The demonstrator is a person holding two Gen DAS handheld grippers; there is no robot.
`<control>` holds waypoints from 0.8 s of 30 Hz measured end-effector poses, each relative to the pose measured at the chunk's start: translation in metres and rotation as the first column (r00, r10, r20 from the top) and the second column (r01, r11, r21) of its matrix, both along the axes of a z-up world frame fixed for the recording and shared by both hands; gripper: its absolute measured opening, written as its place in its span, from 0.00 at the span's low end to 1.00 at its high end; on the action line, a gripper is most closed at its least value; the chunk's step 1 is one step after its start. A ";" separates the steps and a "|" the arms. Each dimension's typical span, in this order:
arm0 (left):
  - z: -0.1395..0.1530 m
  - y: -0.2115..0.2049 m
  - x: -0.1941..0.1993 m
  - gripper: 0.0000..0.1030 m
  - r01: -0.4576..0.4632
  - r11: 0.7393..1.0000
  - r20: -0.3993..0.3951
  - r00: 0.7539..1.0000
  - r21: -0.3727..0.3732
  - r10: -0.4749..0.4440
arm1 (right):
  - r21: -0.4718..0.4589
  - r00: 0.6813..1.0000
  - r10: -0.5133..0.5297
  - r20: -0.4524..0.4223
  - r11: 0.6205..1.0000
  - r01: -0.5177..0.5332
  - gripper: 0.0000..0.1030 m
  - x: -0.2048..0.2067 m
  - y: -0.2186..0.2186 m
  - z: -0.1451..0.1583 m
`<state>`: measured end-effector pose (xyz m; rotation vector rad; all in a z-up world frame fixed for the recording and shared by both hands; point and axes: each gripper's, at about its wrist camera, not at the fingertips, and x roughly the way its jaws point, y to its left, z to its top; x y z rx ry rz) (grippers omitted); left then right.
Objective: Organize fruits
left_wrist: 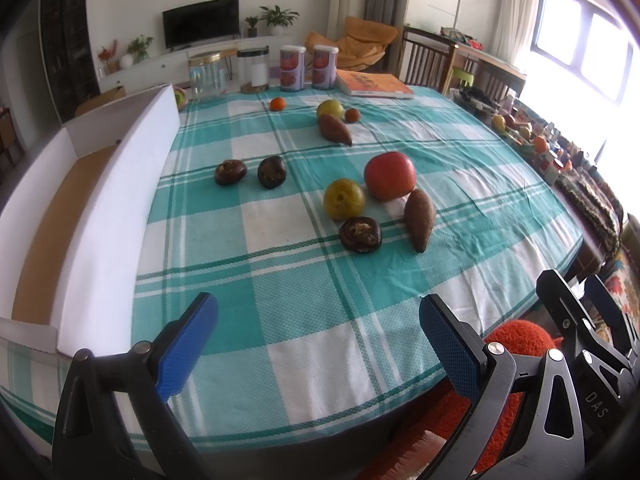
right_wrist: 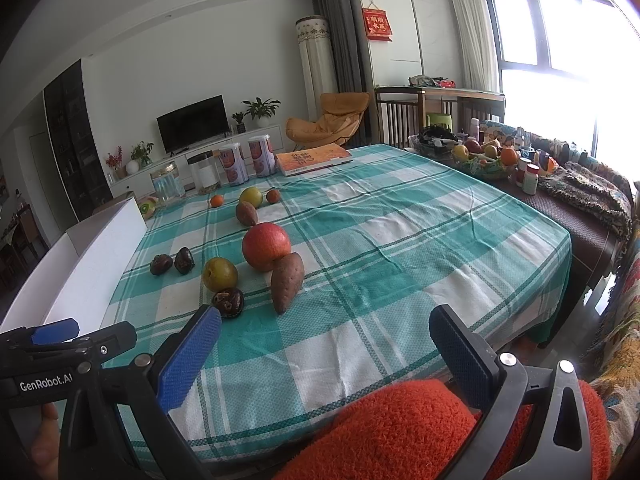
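Blue-padded left tool (left_wrist: 318,346) spread, right tool (right_wrist: 324,354) spread, white box (left_wrist: 100,208) cut off at frame edge

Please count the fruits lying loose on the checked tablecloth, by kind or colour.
Dark brown wrinkled round fruits: 3
Yellow-green round fruits: 2
Brown pointed sweet potatoes: 2
Large red-orange round fruit: 1
Small orange round fruits: 2
Total: 10

You stood in a home, in an open living and dining room. Behind your worktop (right_wrist: 400,248) with its teal checked cloth, a flat television (right_wrist: 193,123) sat on a long white cabinet (left_wrist: 160,62) among potted plants (right_wrist: 262,110), and an orange lounge chair (right_wrist: 332,120) stood near grey curtains (right_wrist: 340,40). A red paper hanging (right_wrist: 376,24) was on the wall, wooden dining chairs (left_wrist: 426,60) stood at the far side, and a large window (right_wrist: 560,40) lit the room.
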<state>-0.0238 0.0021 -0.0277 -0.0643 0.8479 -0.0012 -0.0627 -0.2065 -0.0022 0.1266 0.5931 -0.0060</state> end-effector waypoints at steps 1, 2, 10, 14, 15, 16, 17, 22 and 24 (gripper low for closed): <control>0.000 0.000 0.000 0.98 0.000 1.000 -0.001 1.000 0.000 0.000 | -0.001 1.000 0.000 0.001 1.000 0.000 1.00 0.000 0.000 0.000; 0.000 0.000 0.000 0.98 0.000 1.000 -0.001 1.000 -0.001 0.000 | -0.003 1.000 0.000 0.003 1.000 0.000 1.00 0.000 0.000 0.000; -0.006 -0.005 -0.004 0.98 0.000 1.000 -0.006 1.000 -0.003 0.000 | 0.002 1.000 0.000 -0.007 1.000 0.000 1.00 0.000 0.000 0.000; -0.006 -0.005 -0.003 0.98 0.000 1.000 -0.007 1.000 -0.004 0.000 | 0.006 1.000 0.001 -0.012 1.000 -0.001 1.00 0.000 0.000 0.000; -0.006 -0.005 -0.003 0.98 0.001 1.000 -0.007 1.000 -0.004 -0.001 | 0.005 1.000 0.000 -0.011 1.000 0.000 1.00 0.000 0.000 0.000; -0.006 -0.005 -0.003 0.98 0.000 1.000 -0.008 1.000 -0.003 0.000 | 0.002 1.000 0.000 -0.009 1.000 0.000 1.00 0.000 0.000 0.000; -0.006 -0.005 -0.004 0.98 0.001 1.000 -0.008 1.000 -0.004 -0.001 | -0.002 1.000 -0.001 -0.005 1.000 0.001 1.00 0.000 0.000 0.000; -0.007 -0.006 -0.005 0.98 0.001 1.000 -0.009 1.000 -0.008 -0.001 | 0.000 1.000 -0.001 -0.013 1.000 0.001 1.00 0.000 0.002 0.001; -0.007 -0.006 -0.005 0.98 0.001 1.000 -0.009 1.000 -0.008 -0.001 | 0.009 1.000 -0.001 -0.031 1.000 0.001 1.00 0.000 0.001 0.001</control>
